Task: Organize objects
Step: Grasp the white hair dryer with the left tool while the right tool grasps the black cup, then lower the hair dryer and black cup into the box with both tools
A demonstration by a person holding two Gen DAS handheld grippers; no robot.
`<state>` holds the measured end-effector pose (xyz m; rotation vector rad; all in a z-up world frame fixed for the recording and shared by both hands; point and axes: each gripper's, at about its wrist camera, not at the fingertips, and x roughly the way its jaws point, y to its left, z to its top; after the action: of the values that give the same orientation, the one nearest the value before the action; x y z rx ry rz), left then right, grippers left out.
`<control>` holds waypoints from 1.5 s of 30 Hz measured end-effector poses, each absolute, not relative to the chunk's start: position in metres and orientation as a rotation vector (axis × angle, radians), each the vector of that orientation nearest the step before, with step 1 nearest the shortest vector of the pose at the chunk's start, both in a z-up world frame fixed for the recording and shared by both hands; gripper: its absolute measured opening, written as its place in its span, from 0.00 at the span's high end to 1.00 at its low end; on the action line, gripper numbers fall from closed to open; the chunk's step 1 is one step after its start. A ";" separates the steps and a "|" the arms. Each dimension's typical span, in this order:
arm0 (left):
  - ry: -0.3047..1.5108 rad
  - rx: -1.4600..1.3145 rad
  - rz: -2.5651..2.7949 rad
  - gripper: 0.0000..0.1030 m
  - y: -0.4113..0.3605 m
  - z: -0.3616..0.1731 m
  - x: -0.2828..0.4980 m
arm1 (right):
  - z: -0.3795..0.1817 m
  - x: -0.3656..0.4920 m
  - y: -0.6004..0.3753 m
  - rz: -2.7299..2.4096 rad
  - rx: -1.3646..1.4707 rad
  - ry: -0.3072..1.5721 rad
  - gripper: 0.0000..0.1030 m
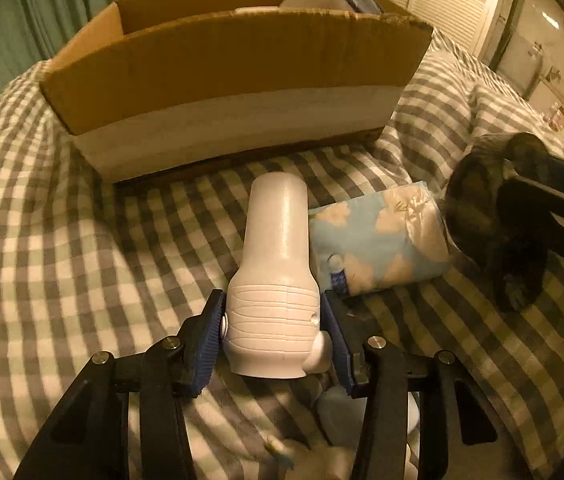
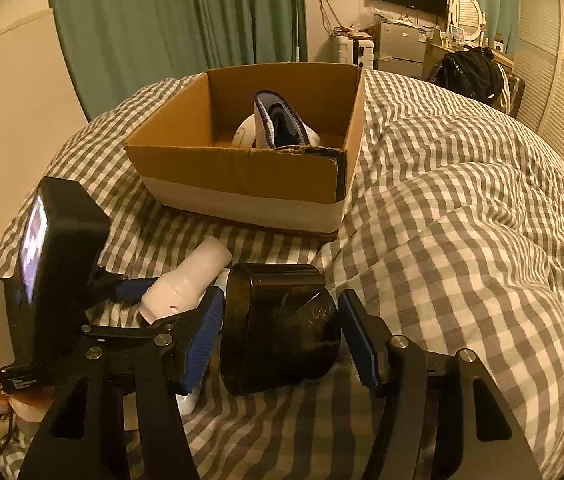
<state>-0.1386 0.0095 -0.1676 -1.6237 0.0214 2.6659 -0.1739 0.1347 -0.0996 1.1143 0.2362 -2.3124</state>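
My left gripper (image 1: 273,334) is shut on a white plastic bottle (image 1: 276,264) lying on the checked bedspread, nose toward the cardboard box (image 1: 234,76). A blue-and-white tissue pack (image 1: 378,240) lies just right of the bottle. My right gripper (image 2: 280,338) is closed around a dark translucent cup (image 2: 278,324) lying on its side; its right pad shows a slight gap. The cup also shows in the left wrist view (image 1: 486,208). The white bottle (image 2: 190,280) and left gripper show at the left of the right wrist view. The box (image 2: 242,176) holds a dark blue cloth item (image 2: 280,120) and a white object.
The grey-and-white checked bedspread (image 2: 462,220) rises in folds to the right. Green curtains (image 2: 162,20) hang behind the box. A small pale object (image 1: 338,412) lies under my left gripper. Furniture and a black bag (image 2: 470,70) stand at the back right.
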 end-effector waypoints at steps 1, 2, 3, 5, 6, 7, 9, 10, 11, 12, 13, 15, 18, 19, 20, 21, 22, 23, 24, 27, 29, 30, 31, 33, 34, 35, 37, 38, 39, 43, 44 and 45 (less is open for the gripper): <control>0.020 -1.616 2.677 0.53 0.009 -0.164 -0.135 | -0.099 -0.174 0.135 -2.319 1.109 0.227 0.43; 0.017 -1.611 2.688 0.53 0.009 -0.161 -0.131 | -0.098 -0.175 0.136 -2.331 1.104 0.211 0.43; 0.013 -1.606 2.695 0.53 0.008 -0.157 -0.128 | -0.098 -0.174 0.138 -2.340 1.100 0.202 0.43; 0.001 -1.594 2.717 0.53 0.006 -0.147 -0.118 | -0.094 -0.172 0.142 -2.360 1.088 0.178 0.43; -0.006 -1.584 2.725 0.53 0.004 -0.143 -0.114 | -0.091 -0.171 0.145 -2.375 1.079 0.165 0.43; -0.013 -1.565 2.740 0.53 0.003 -0.137 -0.109 | -0.089 -0.169 0.147 -2.388 1.073 0.160 0.43; -0.023 -1.529 2.777 0.53 -0.001 -0.124 -0.097 | -0.078 -0.161 0.150 -2.418 1.049 0.152 0.43; -0.024 -1.518 2.788 0.53 -0.001 -0.120 -0.094 | -0.073 -0.156 0.151 -2.423 1.033 0.145 0.43; -0.025 -1.504 2.800 0.53 -0.002 -0.113 -0.090 | -0.065 -0.149 0.151 -2.424 1.014 0.136 0.43; -0.024 -1.489 2.810 0.53 -0.005 -0.106 -0.087 | -0.061 -0.145 0.150 -2.422 1.003 0.136 0.43; -0.021 -1.467 2.821 0.53 -0.006 -0.098 -0.083 | -0.056 -0.141 0.148 -2.420 0.989 0.140 0.43; -0.016 -1.433 2.840 0.53 -0.006 -0.087 -0.076 | -0.044 -0.130 0.143 -2.421 0.957 0.164 0.43; -0.026 -1.374 2.879 0.53 -0.009 -0.069 -0.066 | -0.030 -0.117 0.137 -2.419 0.913 0.185 0.43; -0.034 -1.348 2.900 0.53 -0.012 -0.061 -0.064 | -0.023 -0.113 0.135 -2.421 0.896 0.192 0.43; -0.033 -1.322 2.916 0.53 -0.015 -0.052 -0.063 | -0.020 -0.110 0.134 -2.423 0.886 0.198 0.43; -0.027 -1.298 2.929 0.53 -0.018 -0.044 -0.062 | -0.015 -0.107 0.134 -2.424 0.875 0.207 0.43; -0.023 -1.280 2.945 0.53 -0.018 -0.039 -0.064 | -0.010 -0.105 0.134 -2.425 0.866 0.222 0.43; -0.019 -1.261 2.960 0.53 -0.019 -0.033 -0.065 | -0.003 -0.103 0.132 -2.430 0.852 0.252 0.43; -0.013 -1.243 2.968 0.53 -0.021 -0.026 -0.066 | 0.002 -0.102 0.131 -2.437 0.840 0.273 0.43; 0.003 -1.197 2.984 0.53 -0.026 -0.006 -0.073 | 0.018 -0.106 0.130 -2.451 0.801 0.317 0.43; 0.030 -1.169 3.000 0.53 -0.027 0.004 -0.083 | 0.027 -0.111 0.131 -2.452 0.779 0.322 0.43; 0.043 -1.156 3.005 0.53 -0.027 0.009 -0.090 | 0.034 -0.116 0.131 -2.452 0.767 0.321 0.43; 0.044 -1.145 3.010 0.53 -0.028 0.014 -0.096 | 0.039 -0.119 0.131 -2.452 0.757 0.318 0.43; 0.038 -1.120 3.007 0.53 -0.029 0.022 -0.110 | 0.051 -0.130 0.132 -2.452 0.735 0.305 0.43; 0.033 -1.108 3.008 0.53 -0.030 0.026 -0.118 | 0.056 -0.134 0.132 -2.454 0.724 0.295 0.43; 0.032 -1.099 3.010 0.53 -0.031 0.027 -0.122 | 0.063 -0.141 0.132 -2.455 0.714 0.284 0.43; 0.036 -1.077 3.014 0.53 -0.033 0.034 -0.139 | 0.071 -0.152 0.134 -2.458 0.696 0.265 0.43; 0.038 -1.071 3.015 0.53 -0.033 0.035 -0.145 | 0.075 -0.160 0.133 -2.459 0.689 0.260 0.43; 0.040 -1.064 3.016 0.53 -0.033 0.037 -0.153 | 0.078 -0.167 0.132 -2.460 0.686 0.257 0.43; 0.044 -1.062 3.014 0.53 -0.037 0.032 -0.188 | 0.079 -0.199 0.125 -2.461 0.675 0.230 0.43; 0.045 -1.068 3.012 0.53 -0.038 0.029 -0.196 | 0.078 -0.206 0.122 -2.459 0.676 0.225 0.43; 0.054 -1.078 3.009 0.53 -0.037 0.024 -0.203 | 0.075 -0.216 0.118 -2.452 0.683 0.222 0.43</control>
<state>-0.2034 -0.0372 0.0245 -1.0778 0.0536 3.0090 -0.2162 0.1178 0.0752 0.6827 0.2221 -2.4524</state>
